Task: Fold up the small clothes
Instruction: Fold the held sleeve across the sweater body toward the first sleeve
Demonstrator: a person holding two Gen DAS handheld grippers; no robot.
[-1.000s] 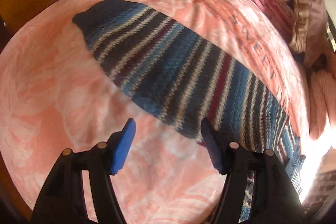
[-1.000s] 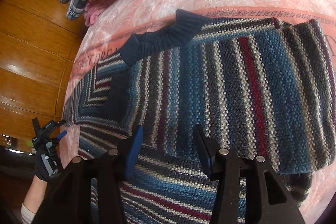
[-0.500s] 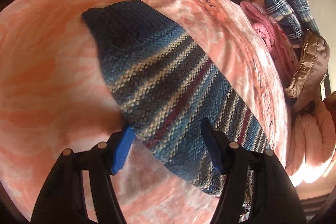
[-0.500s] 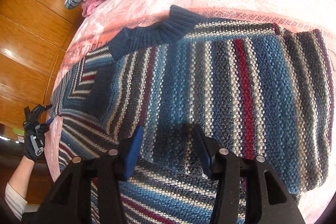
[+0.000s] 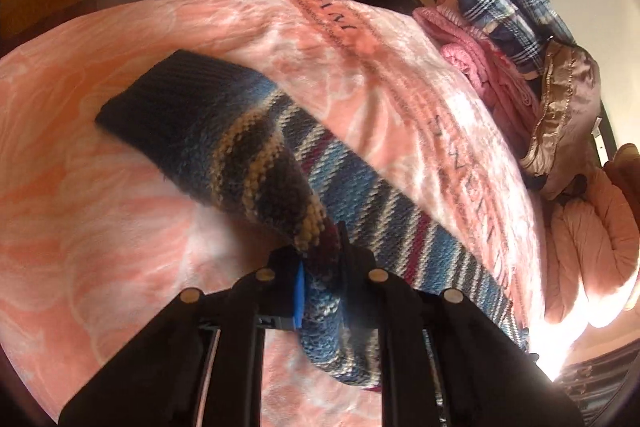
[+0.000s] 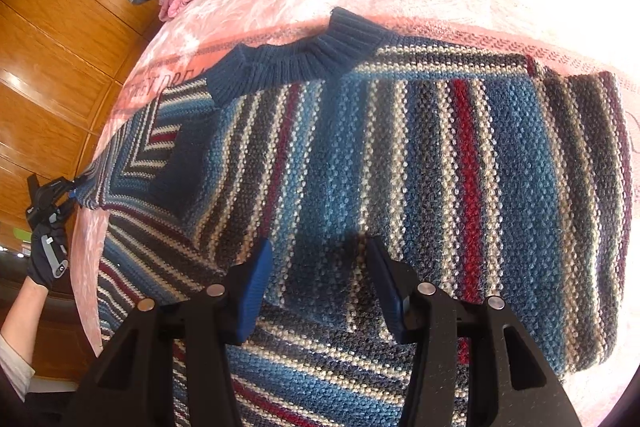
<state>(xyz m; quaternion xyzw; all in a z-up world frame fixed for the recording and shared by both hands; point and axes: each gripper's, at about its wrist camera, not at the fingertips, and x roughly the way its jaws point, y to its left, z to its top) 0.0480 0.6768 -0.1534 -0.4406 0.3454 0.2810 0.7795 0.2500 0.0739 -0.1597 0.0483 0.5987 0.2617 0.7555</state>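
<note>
A knitted sweater (image 6: 400, 155) with blue, grey, cream and red stripes lies flat on the pink bed, its navy ribbed collar (image 6: 296, 63) toward the far side. My right gripper (image 6: 320, 279) hovers open just over the sweater's body, nothing between its blue pads. In the left wrist view, the striped sleeve (image 5: 256, 163) with its navy cuff (image 5: 172, 107) stretches away from me. My left gripper (image 5: 320, 267) is shut on that sleeve, which bunches up between the fingers. The right wrist view shows the left gripper (image 6: 70, 189) at the sleeve's outer end, held by a gloved hand (image 6: 46, 259).
The pink patterned blanket (image 5: 100, 227) covers the bed. A pile of plaid fabric (image 5: 508, 7), pink knitwear (image 5: 480, 67) and a brown jacket (image 5: 564, 115) sits at the bed's far end, beside a puffy pink duvet (image 5: 592, 227). Wooden panelling (image 6: 60, 47) runs along the left.
My left gripper moved in over the sleeve and shut on it, lifting it slightly. My right gripper stayed open, drawing a little closer to the sweater's body.
</note>
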